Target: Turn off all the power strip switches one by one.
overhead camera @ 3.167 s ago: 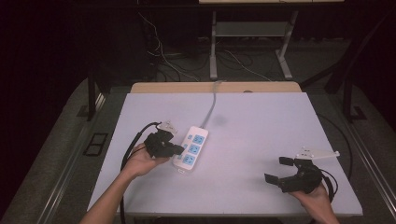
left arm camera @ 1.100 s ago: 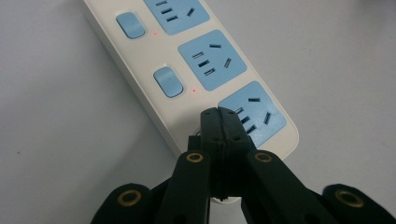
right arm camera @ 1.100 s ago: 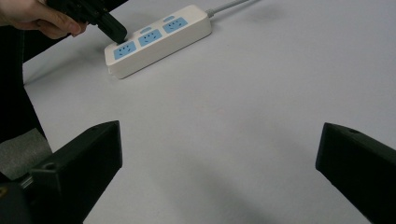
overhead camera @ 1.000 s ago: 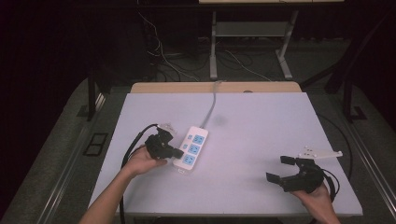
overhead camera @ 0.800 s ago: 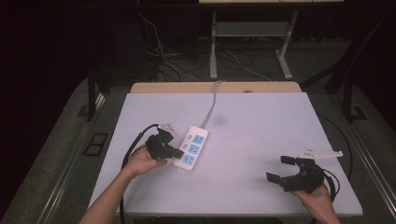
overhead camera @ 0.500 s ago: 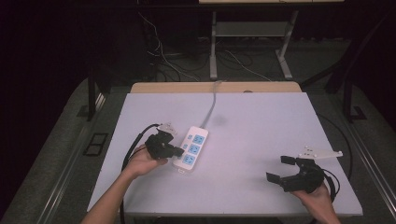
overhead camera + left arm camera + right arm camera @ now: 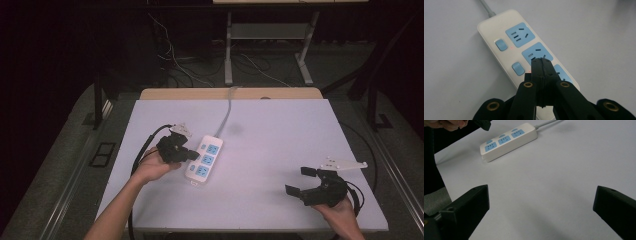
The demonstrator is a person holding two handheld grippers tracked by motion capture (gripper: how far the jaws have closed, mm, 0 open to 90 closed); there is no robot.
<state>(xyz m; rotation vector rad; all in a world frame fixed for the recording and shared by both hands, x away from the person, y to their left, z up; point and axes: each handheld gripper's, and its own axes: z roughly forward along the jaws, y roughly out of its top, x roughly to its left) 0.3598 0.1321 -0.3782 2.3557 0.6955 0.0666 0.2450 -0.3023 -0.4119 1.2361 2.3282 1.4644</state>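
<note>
Power strip: we see a white plastic three-socket power strip with pale blue socket faces and blue rocker switches (image 7: 204, 161), lying flat a little left of centre in the high view, its long axis running toward the upper right.
Its cord: a grey round cable (image 7: 227, 111) leaves the far end and runs up toward the table's back edge.
Its look: in the left gripper view the strip (image 7: 511, 47) has a glossy rounded casing, two blue switches visible along one side and three socket faces along the other; it looks clean and undamaged.
Left gripper: the black two-jaw left gripper (image 7: 541, 67) has its jaws pressed together with nothing between them, tips over the middle socket, near a switch.
Risk, slip: we judge the closed tips could slide off a small switch onto the socket face if the push comes off-centre.
Risk, shift: the strip is light and unheld, so a sideways push may skate it across the smooth white tabletop (image 7: 280, 135).
Right gripper: the black right gripper (image 7: 305, 182) rests at lower right, jaws wide apart and empty, well apart from the strip, so it cannot steady it.
</note>
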